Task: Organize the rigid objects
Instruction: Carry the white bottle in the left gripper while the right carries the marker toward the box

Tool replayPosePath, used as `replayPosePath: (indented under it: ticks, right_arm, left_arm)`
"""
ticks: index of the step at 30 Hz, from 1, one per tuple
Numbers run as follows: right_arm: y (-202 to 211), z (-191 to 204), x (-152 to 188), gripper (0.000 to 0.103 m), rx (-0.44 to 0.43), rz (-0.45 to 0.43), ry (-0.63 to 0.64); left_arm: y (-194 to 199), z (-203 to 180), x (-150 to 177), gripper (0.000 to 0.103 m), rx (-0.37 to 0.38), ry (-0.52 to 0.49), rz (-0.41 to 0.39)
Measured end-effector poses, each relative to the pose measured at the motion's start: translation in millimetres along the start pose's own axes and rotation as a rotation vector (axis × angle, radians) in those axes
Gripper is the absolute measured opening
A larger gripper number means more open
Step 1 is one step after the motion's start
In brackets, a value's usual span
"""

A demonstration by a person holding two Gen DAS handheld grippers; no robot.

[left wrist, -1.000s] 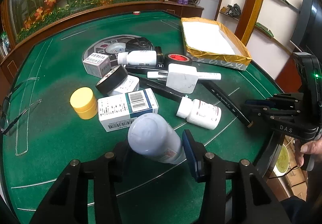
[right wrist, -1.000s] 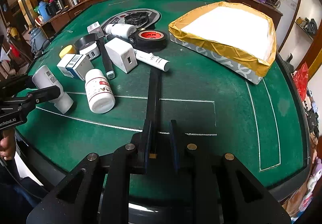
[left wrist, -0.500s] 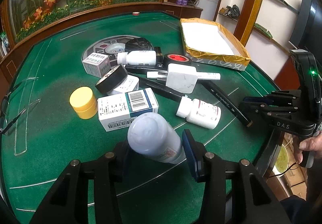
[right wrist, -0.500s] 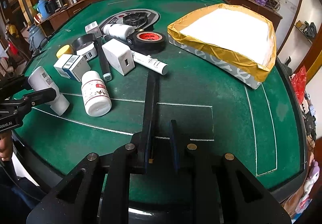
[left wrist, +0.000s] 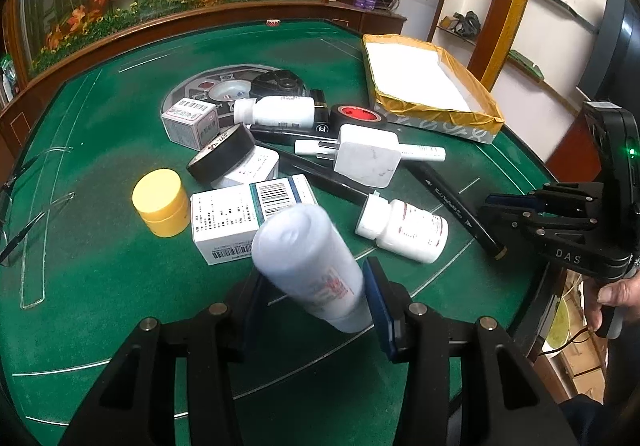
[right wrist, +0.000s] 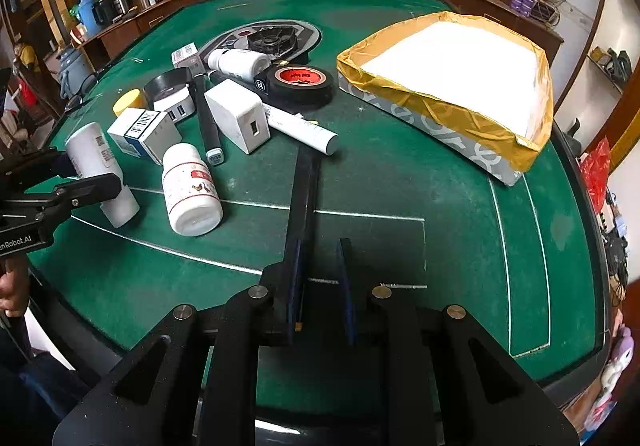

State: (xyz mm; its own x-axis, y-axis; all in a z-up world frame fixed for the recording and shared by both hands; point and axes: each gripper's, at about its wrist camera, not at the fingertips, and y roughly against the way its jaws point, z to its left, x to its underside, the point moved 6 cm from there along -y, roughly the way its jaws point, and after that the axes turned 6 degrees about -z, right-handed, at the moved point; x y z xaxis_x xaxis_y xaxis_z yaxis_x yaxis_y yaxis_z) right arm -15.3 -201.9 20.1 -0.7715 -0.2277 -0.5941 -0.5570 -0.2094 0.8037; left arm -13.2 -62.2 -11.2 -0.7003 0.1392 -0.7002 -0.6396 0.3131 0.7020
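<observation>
Left hand-held gripper (left wrist: 316, 302) was clamped on a white cylindrical plastic bottle (left wrist: 308, 266), tilted, base toward the camera, raised over the near edge of the green felt bench (left wrist: 100, 286). Right hand-held gripper (right wrist: 320, 286) was clenched on the near end of a long black pen (right wrist: 302, 197); the pen ran away from the jaws toward the clutter, low over the felt.

Just beyond the held bottle: a white carton with a blue barcode panel (left wrist: 248, 217), a yellow round lidded jar (left wrist: 162, 207) on its left, a white pill bottle with a red-printed label (left wrist: 404, 230) lying on its side to the right. Farther back sat a white square charger block (left wrist: 368, 159), a black tape roll with a red core (left wrist: 358, 117) and a second black tape roll (left wrist: 222, 157).

Gold-rimmed shallow box with a white floor (right wrist: 452, 85) stood at far right, apart from the pile. Between it and the right hand-held gripper the felt was bare; the charger block and a white tube (right wrist: 304, 129) lay by the pen's far end.
</observation>
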Motion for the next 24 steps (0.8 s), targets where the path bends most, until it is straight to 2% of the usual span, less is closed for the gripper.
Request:
replayPosePath:
  ticks: [7, 14, 19, 21, 24]
  right_arm:
    - [-4.0, 15.0, -8.5, 0.018, -0.028, -0.011, 0.033]
    - [-23.1, 18.1, -6.3, 0.020, -0.024, 0.034, 0.040]
    - [-24.5, 19.2, -7.1, 0.019, -0.014, 0.019, 0.047]
    - [-24.2, 19.1, -7.2, 0.019, -0.012, 0.015, 0.049]
    - [-21.0, 15.8, -5.8, 0.018, -0.056, 0.008, 0.002]
  left_arm:
    - [-2.8, 8.0, -2.1, 0.047, -0.004, 0.030, -0.003]
    - [-11.0, 8.9, -5.1, 0.047, 0.002, 0.046, 0.013]
    - [-19.5, 8.1, -7.4, 0.047, 0.016, 0.058, 0.028]
    - [-23.2, 8.2, -8.4, 0.043, 0.034, 0.075, 0.033]
    - [-23.6, 8.1, -7.6, 0.042, 0.053, 0.098, 0.034]
